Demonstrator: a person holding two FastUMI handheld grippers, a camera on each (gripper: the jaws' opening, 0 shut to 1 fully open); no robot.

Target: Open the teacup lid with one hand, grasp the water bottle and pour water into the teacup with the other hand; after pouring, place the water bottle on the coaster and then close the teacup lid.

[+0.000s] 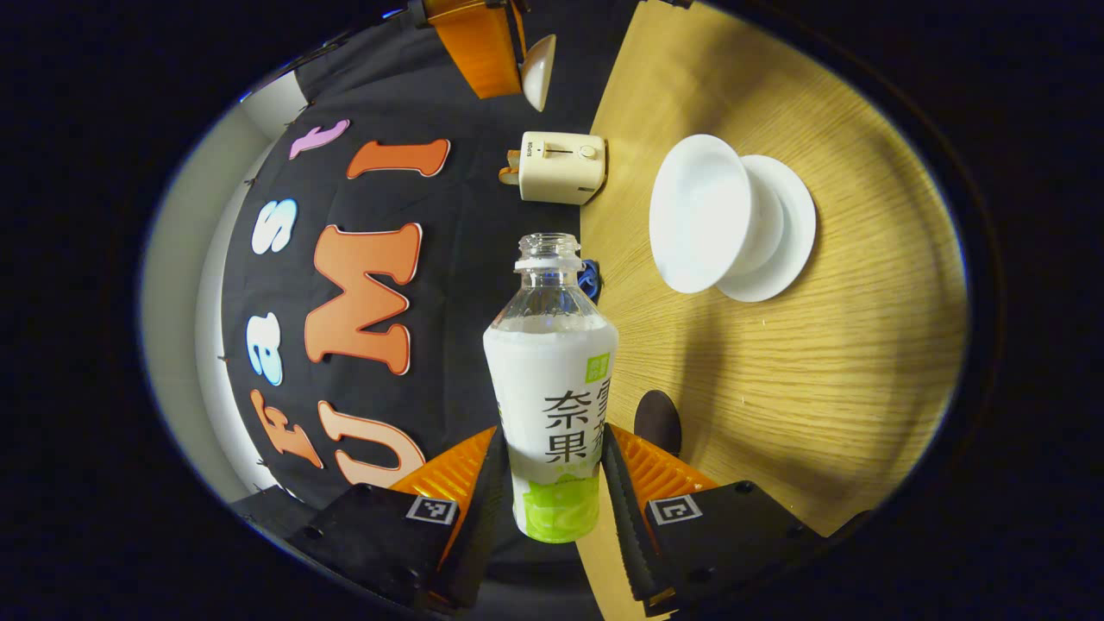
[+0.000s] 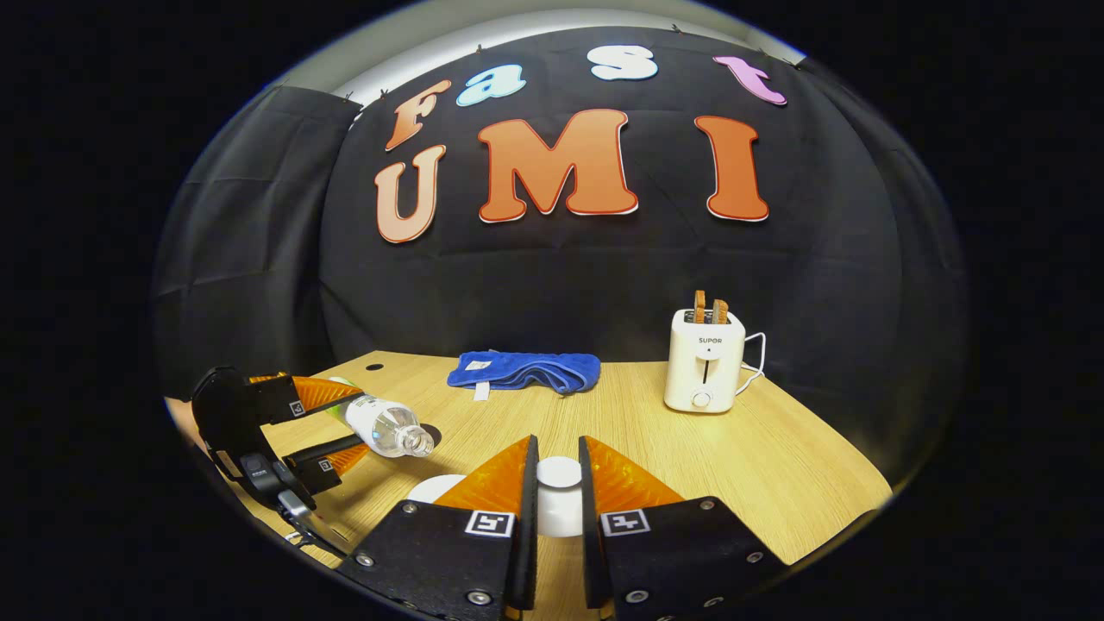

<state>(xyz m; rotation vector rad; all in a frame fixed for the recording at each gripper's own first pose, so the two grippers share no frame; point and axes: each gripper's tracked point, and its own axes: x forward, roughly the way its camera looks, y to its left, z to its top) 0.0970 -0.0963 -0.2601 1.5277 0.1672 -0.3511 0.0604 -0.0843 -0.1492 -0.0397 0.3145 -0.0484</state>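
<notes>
My left gripper point(image 1: 552, 440) is turned on its side and shut on the labelled body of an uncapped clear water bottle point(image 1: 552, 379), which lies nearly level above the table. Its mouth points towards the white teacup point(image 1: 699, 211) on its saucer point(image 1: 793, 233); I see no stream of water. A dark round coaster point(image 1: 657, 421) lies on the table beside the cup. My right gripper point(image 2: 558, 444) is shut on the white teacup lid point(image 2: 559, 473), held up off the cup. In the right gripper view the left gripper point(image 2: 349, 423) and the bottle point(image 2: 388, 427) sit at the left.
A cream toaster point(image 2: 703, 362) with toast in it stands at the back right of the wooden table point(image 2: 776, 457). A folded blue cloth point(image 2: 524, 369) lies along the back edge. In the left gripper view the toaster point(image 1: 561, 166) sits beyond the bottle's mouth.
</notes>
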